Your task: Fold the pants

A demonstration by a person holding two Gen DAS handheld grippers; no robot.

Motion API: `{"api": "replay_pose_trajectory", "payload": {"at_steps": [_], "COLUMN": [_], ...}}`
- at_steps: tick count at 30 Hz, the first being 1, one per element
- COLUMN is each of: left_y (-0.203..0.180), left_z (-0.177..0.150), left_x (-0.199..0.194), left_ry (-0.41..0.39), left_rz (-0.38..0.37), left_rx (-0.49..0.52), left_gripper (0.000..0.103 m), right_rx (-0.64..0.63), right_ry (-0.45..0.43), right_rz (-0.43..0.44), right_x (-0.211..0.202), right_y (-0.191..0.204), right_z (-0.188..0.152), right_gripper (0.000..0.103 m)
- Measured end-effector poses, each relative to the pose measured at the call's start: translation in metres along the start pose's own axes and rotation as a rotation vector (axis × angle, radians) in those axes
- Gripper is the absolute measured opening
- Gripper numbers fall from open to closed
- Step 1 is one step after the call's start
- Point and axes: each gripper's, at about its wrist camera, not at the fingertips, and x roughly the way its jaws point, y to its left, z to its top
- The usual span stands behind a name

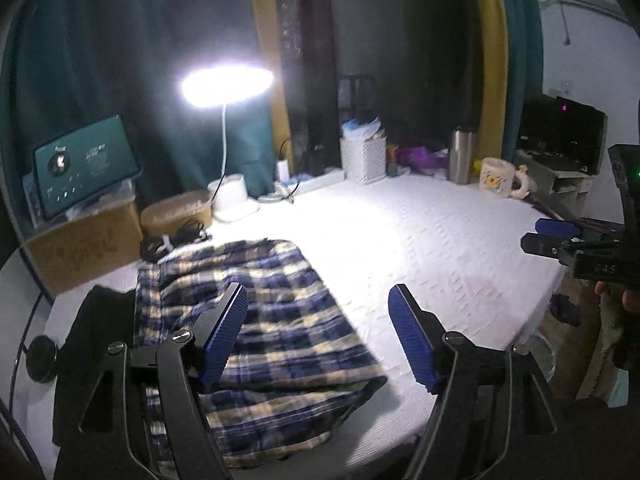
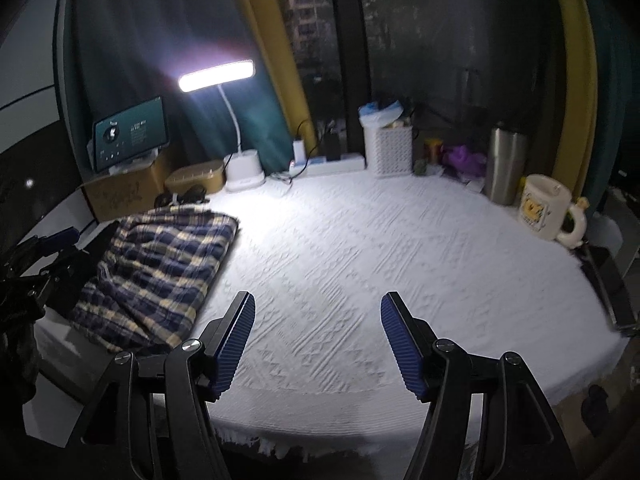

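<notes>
Left wrist view: the left gripper (image 1: 320, 332) is hanging above the table with its blue ribbed pads (image 1: 224, 336) standing wide apart and nothing between them. The plaid pants (image 1: 256, 320), folded into a compact bundle, are lying on the white textured tablecloth (image 1: 440, 240) directly beneath and just beyond the left-hand pad, clear of both pads. A dark cloth (image 1: 96, 344) is lying beside the pants, to the outer side of that pad. The right gripper (image 1: 552, 236) is showing at the far right edge, side-on, its fingers parted and empty.

Right wrist view: the right gripper (image 2: 318, 340) is hovering over bare tablecloth (image 2: 360, 240), its pads (image 2: 236, 344) spread wide and holding nothing. The pants (image 2: 160, 268) are resting well to the left of its fingers, near the left gripper (image 2: 60, 240) at the frame's edge.

Beyond both sets of fingertips, along the far edge of the table, a lit desk lamp (image 2: 240, 120), a tablet (image 2: 130, 136) on a cardboard box (image 2: 120, 192), a white basket (image 2: 388, 148), a steel tumbler (image 2: 506, 164) and a cream mug (image 2: 544, 208) are standing.
</notes>
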Motion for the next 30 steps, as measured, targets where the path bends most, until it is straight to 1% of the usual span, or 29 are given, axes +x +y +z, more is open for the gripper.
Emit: {"api": "replay_pose_trajectory", "payload": {"at_steps": [4,8,15,17,19,23,25,26,27,30], "left_y": [-0.007,-0.01,-0.01,-0.011,-0.012,-0.012,-0.011,-0.01,-0.009,-0.006], "left_z": [0.007,0.013,0.023,0.024,0.024,0.025,0.026,0.026,0.026,0.026], "left_x": [-0.01,-0.021,-0.038,-0.043,-0.049,-0.059,-0.063,-0.065,-0.067,-0.074], "left_ry": [-0.033,-0.072,-0.149,-0.173,-0.201,-0.237,-0.253,-0.261,-0.269,-0.293], "left_rz": [-0.012,-0.011,-0.007,0.002,0.011,0.022,0.035,0.041,0.047,0.055], "left_rx": [0.011,0.01,-0.006,-0.002,0.001,-0.006,-0.014,-0.019,-0.025,-0.039], "left_gripper": [0.074,0.083,0.084,0.084,0.084,0.085,0.089,0.097,0.102,0.102], "right_rx": [-0.004,-0.012,-0.032,-0.036,-0.034,-0.027,-0.029,-0.03,-0.029,-0.026], "right_ry": [-0.033,-0.068,-0.119,-0.135,-0.156,-0.187,-0.196,-0.204,-0.211,-0.233], "right_rz": [-0.018,-0.028,-0.038,-0.037,-0.04,-0.072,-0.083,-0.09,-0.095,-0.097], "right_x": [-0.015,-0.03,-0.052,-0.057,-0.063,-0.072,-0.075,-0.077,-0.079,-0.084], "right_y": [-0.002,-0.001,0.005,0.007,0.008,0.011,0.013,0.013,0.014,0.013], "right_z": [0.006,0.014,0.024,0.026,0.028,0.032,0.033,0.033,0.033,0.034], "right_gripper": [0.069,0.07,0.075,0.078,0.086,0.089,0.089,0.089,0.09,0.091]}}
